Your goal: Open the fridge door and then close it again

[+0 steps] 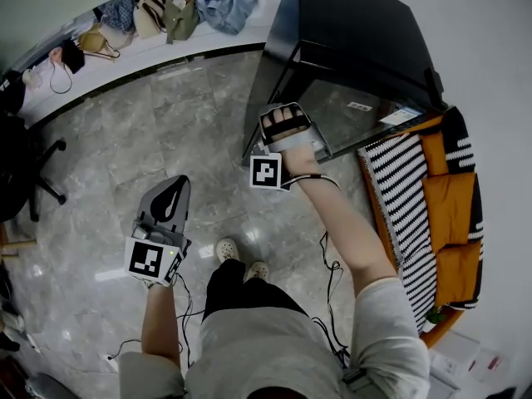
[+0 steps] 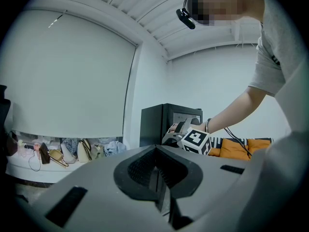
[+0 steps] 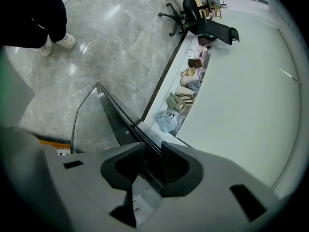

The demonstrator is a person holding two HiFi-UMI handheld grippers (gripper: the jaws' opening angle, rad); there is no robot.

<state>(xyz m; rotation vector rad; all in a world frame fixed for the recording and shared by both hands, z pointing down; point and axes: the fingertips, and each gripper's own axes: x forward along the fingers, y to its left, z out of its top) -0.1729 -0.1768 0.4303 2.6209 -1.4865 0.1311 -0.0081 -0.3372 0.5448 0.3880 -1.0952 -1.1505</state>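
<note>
Directly ahead of the person stands a black fridge (image 1: 357, 23). The right gripper (image 1: 287, 125) is clamped on the edge of the glass fridge door (image 1: 366, 110), which runs between its jaws. The left gripper (image 1: 170, 191) hangs well left of the fridge, jaws pressed together on nothing, above open grey floor (image 1: 125, 140). Just right of the fridge, a striped and orange sofa (image 1: 440, 198) closes that side. Bags (image 1: 166, 11) line a ledge left of the fridge.

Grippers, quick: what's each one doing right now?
Left gripper: closed, holding nothing.
Right gripper: closed on the edge of the fridge door.
</note>
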